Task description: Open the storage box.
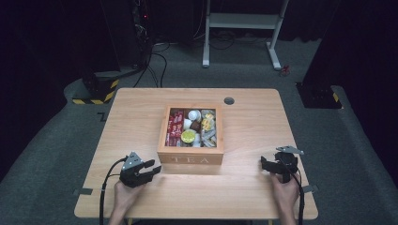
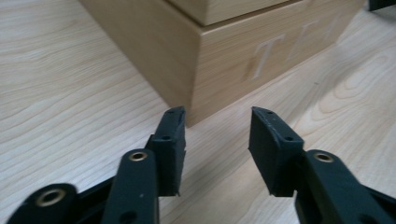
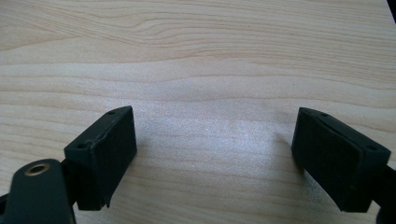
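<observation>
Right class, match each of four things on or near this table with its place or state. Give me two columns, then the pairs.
1. tea box
2. left gripper
3. right gripper
4. round hole

A. in the table top behind the box
B. jaws open over bare wood, right of the box
C. mid-table, lid off, packets inside
D. jaws open, pointing at the box's near left corner

Pairs: 1-C, 2-D, 3-B, 4-A

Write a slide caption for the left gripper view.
Open black left gripper faces the light wooden TEA box corner on the pale wood table.
</observation>
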`<state>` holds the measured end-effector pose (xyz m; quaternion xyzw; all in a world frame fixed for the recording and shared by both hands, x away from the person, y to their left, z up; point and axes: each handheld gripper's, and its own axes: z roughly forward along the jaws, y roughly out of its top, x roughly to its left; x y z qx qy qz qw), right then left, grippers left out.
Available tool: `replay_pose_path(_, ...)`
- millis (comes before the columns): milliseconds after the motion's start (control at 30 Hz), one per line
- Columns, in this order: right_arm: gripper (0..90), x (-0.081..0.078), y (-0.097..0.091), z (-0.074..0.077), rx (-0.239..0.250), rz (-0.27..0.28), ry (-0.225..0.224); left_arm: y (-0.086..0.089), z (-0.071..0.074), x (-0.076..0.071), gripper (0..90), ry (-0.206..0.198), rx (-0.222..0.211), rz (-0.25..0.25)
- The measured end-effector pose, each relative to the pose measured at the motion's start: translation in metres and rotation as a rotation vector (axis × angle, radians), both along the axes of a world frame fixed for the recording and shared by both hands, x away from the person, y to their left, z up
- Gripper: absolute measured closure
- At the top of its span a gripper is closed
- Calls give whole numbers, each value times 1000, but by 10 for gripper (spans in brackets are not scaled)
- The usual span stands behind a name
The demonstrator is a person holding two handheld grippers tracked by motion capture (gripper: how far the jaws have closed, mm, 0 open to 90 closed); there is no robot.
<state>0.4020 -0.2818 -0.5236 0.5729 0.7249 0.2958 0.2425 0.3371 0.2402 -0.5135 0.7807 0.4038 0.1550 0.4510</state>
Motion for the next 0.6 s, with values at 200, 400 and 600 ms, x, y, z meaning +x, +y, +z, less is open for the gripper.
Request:
replay_pose_path(200, 137, 0, 0, 0, 0, 0, 0, -7, 2, 4, 687, -10, 12, -36)
replay_pose_path(400, 138, 0, 0, 0, 0, 0, 0, -15, 6, 9, 763, -28, -9, -38)
replay_pose_path(600, 143, 0, 0, 0, 1, 1, 0, -25, 8, 14, 843, -41, -9, -27)
